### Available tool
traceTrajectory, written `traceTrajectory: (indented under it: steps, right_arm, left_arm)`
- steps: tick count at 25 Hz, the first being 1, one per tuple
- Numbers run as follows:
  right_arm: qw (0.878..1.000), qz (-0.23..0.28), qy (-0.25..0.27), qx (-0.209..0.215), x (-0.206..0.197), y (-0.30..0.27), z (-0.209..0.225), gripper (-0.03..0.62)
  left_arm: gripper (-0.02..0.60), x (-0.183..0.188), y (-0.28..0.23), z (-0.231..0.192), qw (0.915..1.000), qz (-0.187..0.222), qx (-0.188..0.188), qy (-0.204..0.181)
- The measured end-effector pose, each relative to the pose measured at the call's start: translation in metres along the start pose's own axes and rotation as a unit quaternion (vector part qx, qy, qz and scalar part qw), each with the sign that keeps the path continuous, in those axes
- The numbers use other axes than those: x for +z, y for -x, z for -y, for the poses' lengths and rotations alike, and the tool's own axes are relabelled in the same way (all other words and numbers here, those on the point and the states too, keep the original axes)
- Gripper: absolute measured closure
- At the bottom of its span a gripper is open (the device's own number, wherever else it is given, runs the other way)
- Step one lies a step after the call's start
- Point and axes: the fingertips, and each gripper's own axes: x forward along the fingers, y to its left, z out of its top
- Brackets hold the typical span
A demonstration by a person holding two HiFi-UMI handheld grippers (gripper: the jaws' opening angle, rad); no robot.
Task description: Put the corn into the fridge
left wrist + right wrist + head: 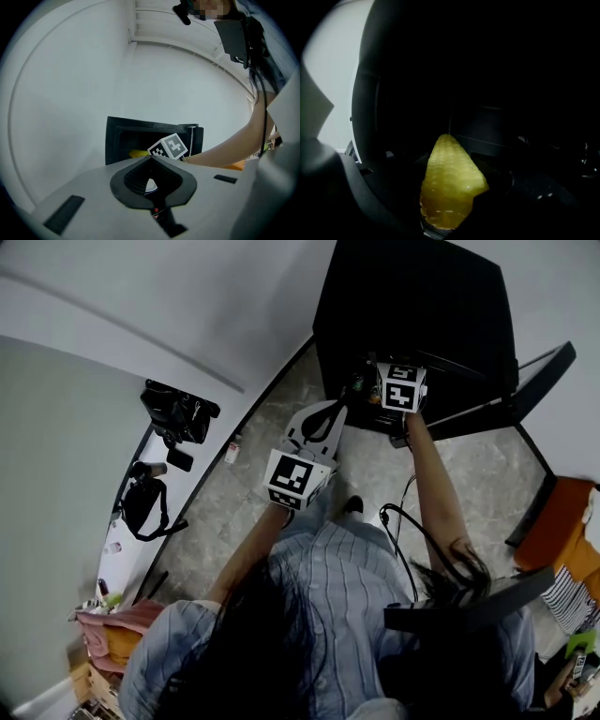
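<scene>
Left gripper (150, 161): jaws together at the tips, nothing between them, held near the person, short of the fridge (412, 306).
Right gripper (401, 388): clamped on the corn (451, 187), tip pointing far, inside the open black fridge.
Obscured: fridge interior nearly black; shelves indistinct; right jaws lost in shadow.

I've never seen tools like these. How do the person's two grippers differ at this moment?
The right gripper is shut on the corn; the left gripper is shut too, but on nothing. The right gripper reaches into the dark inside of the fridge; the left gripper hangs back outside it, above the floor. Shared: each carries a cube with square markers.
</scene>
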Motion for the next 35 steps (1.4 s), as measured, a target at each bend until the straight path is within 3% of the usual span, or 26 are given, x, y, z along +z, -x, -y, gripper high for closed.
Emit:
traceTrajectory:
  steps: [15, 35]
  right_arm:
    - [0.999, 0.034, 0.001, 0.006, 0.007, 0.018, 0.003, 0.326]
    - [0.996, 0.069, -0.06, 0.003, 0.001, 0.081, 0.005, 0.326]
  left_arm:
    - [0.575, -0.005, 0.001, 0.001, 0.9999, -0.008, 0.007, -0.001]
    - [0.574, 0.001, 0.011, 0.016, 0.9999, 0.002, 0.013, -0.005]
